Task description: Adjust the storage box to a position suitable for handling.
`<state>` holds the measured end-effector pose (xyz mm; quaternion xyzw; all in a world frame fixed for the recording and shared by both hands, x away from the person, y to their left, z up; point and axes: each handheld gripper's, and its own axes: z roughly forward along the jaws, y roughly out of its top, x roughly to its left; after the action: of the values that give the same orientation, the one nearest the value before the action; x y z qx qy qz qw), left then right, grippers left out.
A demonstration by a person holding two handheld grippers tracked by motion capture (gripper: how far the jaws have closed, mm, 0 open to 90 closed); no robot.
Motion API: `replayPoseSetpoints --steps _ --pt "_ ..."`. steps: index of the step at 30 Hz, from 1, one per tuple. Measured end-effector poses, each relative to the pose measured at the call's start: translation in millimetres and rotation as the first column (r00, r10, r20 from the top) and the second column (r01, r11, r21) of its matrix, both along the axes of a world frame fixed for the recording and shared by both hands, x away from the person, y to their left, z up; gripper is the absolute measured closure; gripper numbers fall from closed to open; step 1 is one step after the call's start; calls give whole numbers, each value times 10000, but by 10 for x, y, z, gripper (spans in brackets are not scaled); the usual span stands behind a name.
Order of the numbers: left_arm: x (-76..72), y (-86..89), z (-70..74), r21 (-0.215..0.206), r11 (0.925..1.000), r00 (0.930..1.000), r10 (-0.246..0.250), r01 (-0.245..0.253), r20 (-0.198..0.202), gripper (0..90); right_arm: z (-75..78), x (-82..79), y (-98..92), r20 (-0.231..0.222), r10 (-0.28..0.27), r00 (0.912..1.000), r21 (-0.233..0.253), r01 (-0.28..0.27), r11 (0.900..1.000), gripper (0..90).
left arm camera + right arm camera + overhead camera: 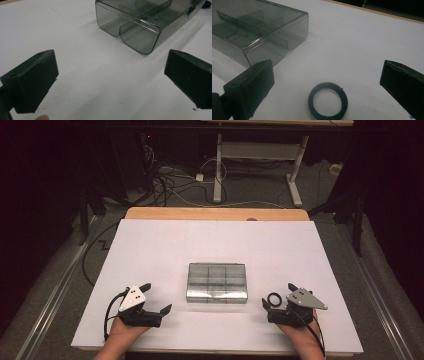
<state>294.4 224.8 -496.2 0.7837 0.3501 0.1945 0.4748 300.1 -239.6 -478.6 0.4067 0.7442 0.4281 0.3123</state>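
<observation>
A clear plastic compartment box [217, 282] lies flat in the middle of the white table top [215, 240], with its lid down and its dividers showing through. In the left gripper view the box [140, 22] is ahead and to the right. My left gripper [157, 297] rests open at the near left, with nothing between its fingers [37, 75]. My right gripper [278, 295] stands open at the near right, its jaws on either side of a black rubber ring [274, 294] that lies flat on the table. In the right gripper view the ring [311, 99] lies untouched between the pads, and the box [262, 27] is to the upper left.
The white sheet covers a wooden table whose far edge [215, 213] shows. Beyond it are floor cables [170, 185] and the legs of another desk [218, 170]. Open white surface runs all around the box.
</observation>
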Motion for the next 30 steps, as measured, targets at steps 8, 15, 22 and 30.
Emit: replayPoseSetpoints --steps 8,15,22,30 --pt "1 -5 0 58 10000 10000 45 -45 -10 0 0 -3 -7 47 21 10000 24 -21 10000 0" --pt "6 2 -1 -22 10000 10000 31 -31 -53 4 0 -2 -10 23 25 10000 64 -25 10000 1" --pt "6 13 0 -92 10000 10000 -29 28 -67 81 -1 1 -11 2 29 10000 91 -29 10000 1" --pt "5 16 0 -126 9999 9999 -99 99 -57 169 -1 3 -13 -21 19 10000 95 -19 10000 1"
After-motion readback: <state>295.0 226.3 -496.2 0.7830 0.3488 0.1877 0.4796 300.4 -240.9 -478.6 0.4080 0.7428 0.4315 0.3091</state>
